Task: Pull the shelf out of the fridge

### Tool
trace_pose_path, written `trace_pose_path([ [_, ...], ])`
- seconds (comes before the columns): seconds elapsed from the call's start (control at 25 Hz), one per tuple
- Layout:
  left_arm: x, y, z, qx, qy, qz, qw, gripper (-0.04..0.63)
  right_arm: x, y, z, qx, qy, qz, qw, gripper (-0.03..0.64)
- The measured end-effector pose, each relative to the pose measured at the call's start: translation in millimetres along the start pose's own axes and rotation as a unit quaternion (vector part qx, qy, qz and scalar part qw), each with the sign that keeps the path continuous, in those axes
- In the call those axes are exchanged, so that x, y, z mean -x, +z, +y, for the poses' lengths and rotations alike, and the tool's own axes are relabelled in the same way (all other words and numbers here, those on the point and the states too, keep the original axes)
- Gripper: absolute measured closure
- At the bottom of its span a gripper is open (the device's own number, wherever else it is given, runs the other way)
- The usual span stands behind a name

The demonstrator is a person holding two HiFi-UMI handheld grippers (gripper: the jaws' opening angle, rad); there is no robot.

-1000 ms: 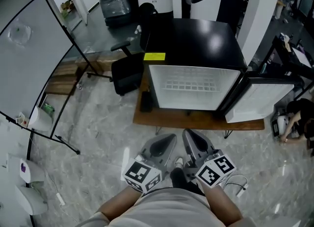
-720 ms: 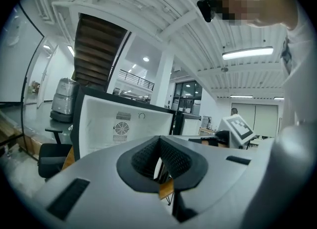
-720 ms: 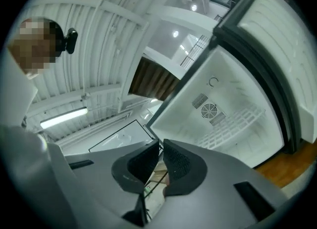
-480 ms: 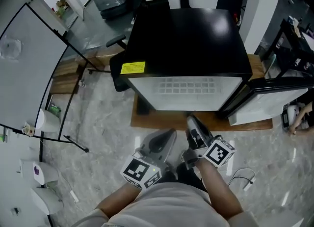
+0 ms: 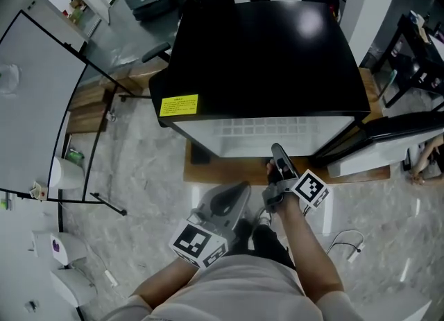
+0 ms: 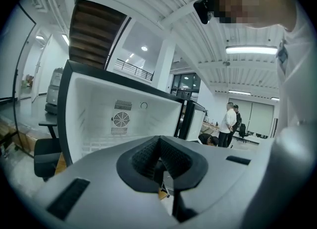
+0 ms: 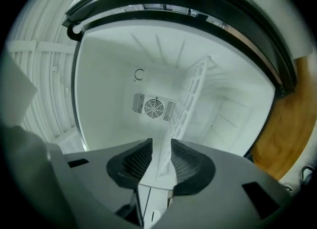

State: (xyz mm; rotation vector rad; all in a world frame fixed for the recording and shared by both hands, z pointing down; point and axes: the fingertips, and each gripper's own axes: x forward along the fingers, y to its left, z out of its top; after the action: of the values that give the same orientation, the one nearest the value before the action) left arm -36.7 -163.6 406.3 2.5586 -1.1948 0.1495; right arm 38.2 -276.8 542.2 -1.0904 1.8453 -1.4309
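Step in hand: reaching for the shelf, grip not yet made. I am standing in front of the fridge point(image 5: 263, 56), which is sitting on the low wooden desk point(image 5: 229, 170) with its door point(image 5: 395, 129) swung open to the right. I am holding the right gripper point(image 5: 277, 152) out at the mouth of the white compartment, rolled so that its fingers point(image 7: 185, 161) are lying one to each face of the shelf point(image 7: 190, 94). The fingers have just been opening and are standing apart, with the near edge of the shelf running between them. As far as I can judge, the pads are not pressing on it yet. The shelf is sitting inside the fridge, reaching back toward the fan grille point(image 7: 153, 105) on the far wall. I am holding the left gripper point(image 5: 236, 191) low and near my body, left of the right one, its fingers point(image 6: 143, 156) pressed together on nothing. Next move, as I am reading it: closing the right fingers firmly on the shelf's near edge, then drawing straight back toward me, holding the shelf level so it is not binding at the side walls. The left gripper is looking free to support the shelf as it is coming clear.
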Motion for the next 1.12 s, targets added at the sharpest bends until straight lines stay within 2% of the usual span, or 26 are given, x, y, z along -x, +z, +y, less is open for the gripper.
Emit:
trace_pose_path([
  [0.12,-1,-4,12,0.005,-0.007,0.006,0.9999,0.591,-15,2,-19,-0.016,-0.019,-0.008,1.0,0.508],
  [0.36,-5,-10,37,0.015,-0.011,0.023,0.9996,0.592,-39,4,-35,-0.056,-0.017,-0.042,0.997,0.479],
  [0.4,-6,-11,40,0.017,-0.012,0.026,0.9994,0.591,-37,2,-37,-0.062,-0.019,-0.04,0.997,0.457],
  [0.56,-10,-16,49,0.023,-0.019,0.033,0.999,0.592,-43,2,-39,-0.052,-0.015,-0.035,0.998,0.457],
  [0.84,-12,-18,57,0.024,-0.028,0.038,0.9986,0.591,-78,14,-51,-0.094,-0.001,-0.053,0.994,0.451],
  [1.12,-10,-21,69,0.03,-0.019,0.045,0.9984,0.592,-105,24,-59,-0.098,0.003,-0.062,0.993,0.453],
])
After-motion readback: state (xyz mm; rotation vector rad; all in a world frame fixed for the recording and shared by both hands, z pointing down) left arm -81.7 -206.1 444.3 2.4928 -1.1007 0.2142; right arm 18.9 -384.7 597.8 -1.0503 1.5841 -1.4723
